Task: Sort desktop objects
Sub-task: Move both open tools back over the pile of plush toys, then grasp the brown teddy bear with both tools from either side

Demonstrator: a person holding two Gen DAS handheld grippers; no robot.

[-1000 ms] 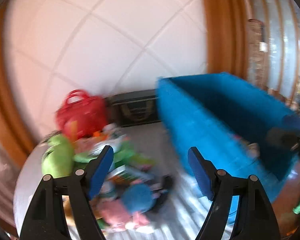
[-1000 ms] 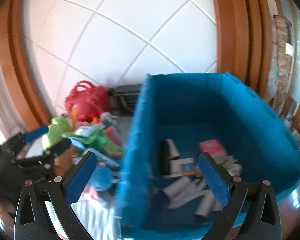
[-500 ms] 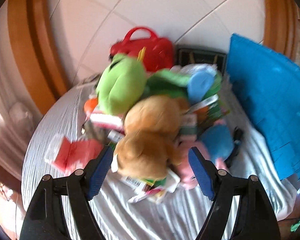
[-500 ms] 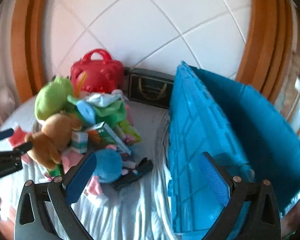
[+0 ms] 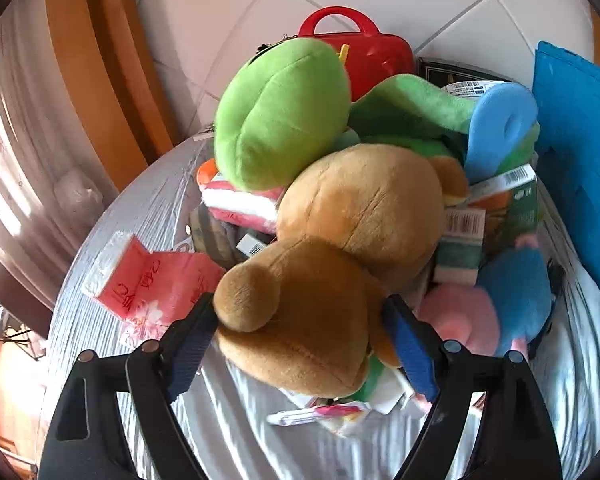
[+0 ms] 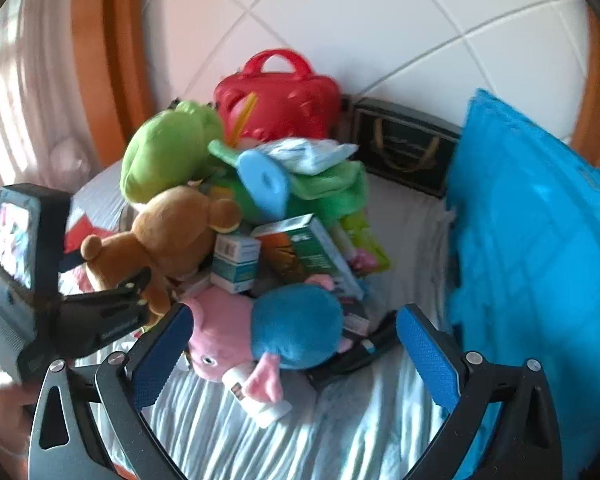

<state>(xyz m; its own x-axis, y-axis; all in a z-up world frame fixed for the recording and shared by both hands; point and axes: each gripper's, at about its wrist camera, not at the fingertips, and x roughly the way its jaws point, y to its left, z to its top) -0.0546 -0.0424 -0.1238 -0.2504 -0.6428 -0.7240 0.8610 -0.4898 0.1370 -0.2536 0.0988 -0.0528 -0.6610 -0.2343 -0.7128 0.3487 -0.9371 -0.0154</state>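
A pile of toys and boxes lies on a white striped cloth. My left gripper [image 5: 300,344] is open with its blue pads on either side of a brown teddy bear [image 5: 320,280], whose lower part sits between them. The bear also shows in the right wrist view [image 6: 168,236], with the left gripper [image 6: 140,288] at it. My right gripper [image 6: 292,352] is open and empty, low over a pink and blue plush pig [image 6: 276,332]. A green plush frog [image 5: 280,112] tops the pile. The blue bin [image 6: 540,260] stands at the right.
A red carry case [image 6: 280,96] and a dark box [image 6: 404,148] stand against the tiled wall. A red tissue pack [image 5: 148,280] lies left of the bear. Green cartons [image 6: 304,248], a blue foam roll [image 6: 264,184] and a black remote [image 6: 356,352] lie in the pile.
Both grippers swung left from the blue bin to the pile. The left gripper closed in on the teddy bear, now between its pads. The right gripper came down toward the plush pig.
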